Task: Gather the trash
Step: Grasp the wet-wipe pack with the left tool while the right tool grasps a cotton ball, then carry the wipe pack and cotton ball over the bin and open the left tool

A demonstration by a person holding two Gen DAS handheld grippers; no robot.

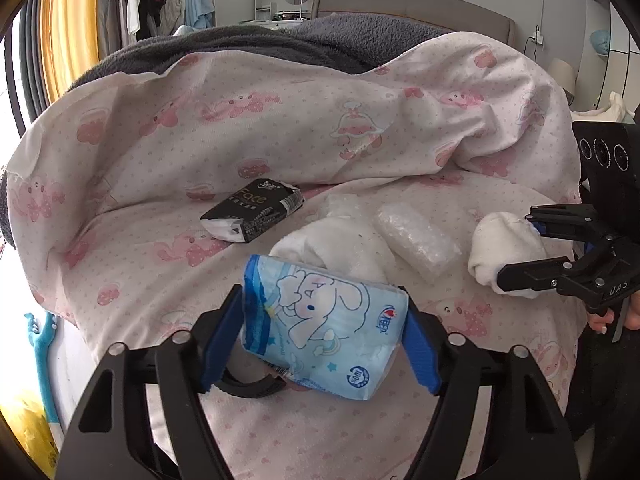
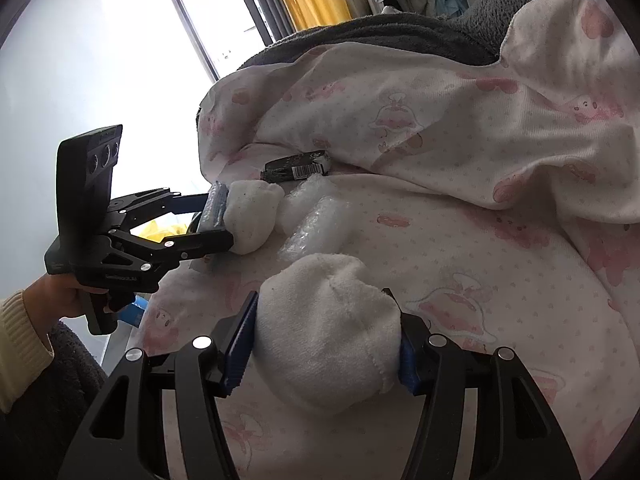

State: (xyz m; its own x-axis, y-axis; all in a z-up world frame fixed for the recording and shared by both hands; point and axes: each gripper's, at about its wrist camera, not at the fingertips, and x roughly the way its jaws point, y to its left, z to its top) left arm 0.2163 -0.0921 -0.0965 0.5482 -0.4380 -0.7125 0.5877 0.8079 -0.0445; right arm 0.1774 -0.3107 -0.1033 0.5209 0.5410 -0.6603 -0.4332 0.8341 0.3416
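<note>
Tissue pack (image 1: 324, 326) in left view only

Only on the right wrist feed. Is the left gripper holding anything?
Observer: Yes. The left gripper has a pad on each side of a blue tissue pack.
Operator: And the white roll next to it?
Observer: The white roll lies behind the pack, outside the jaws.
Operator: Anything under the pack?
Observer: A black ring on the sheet, partly under the pack's near edge.
</note>
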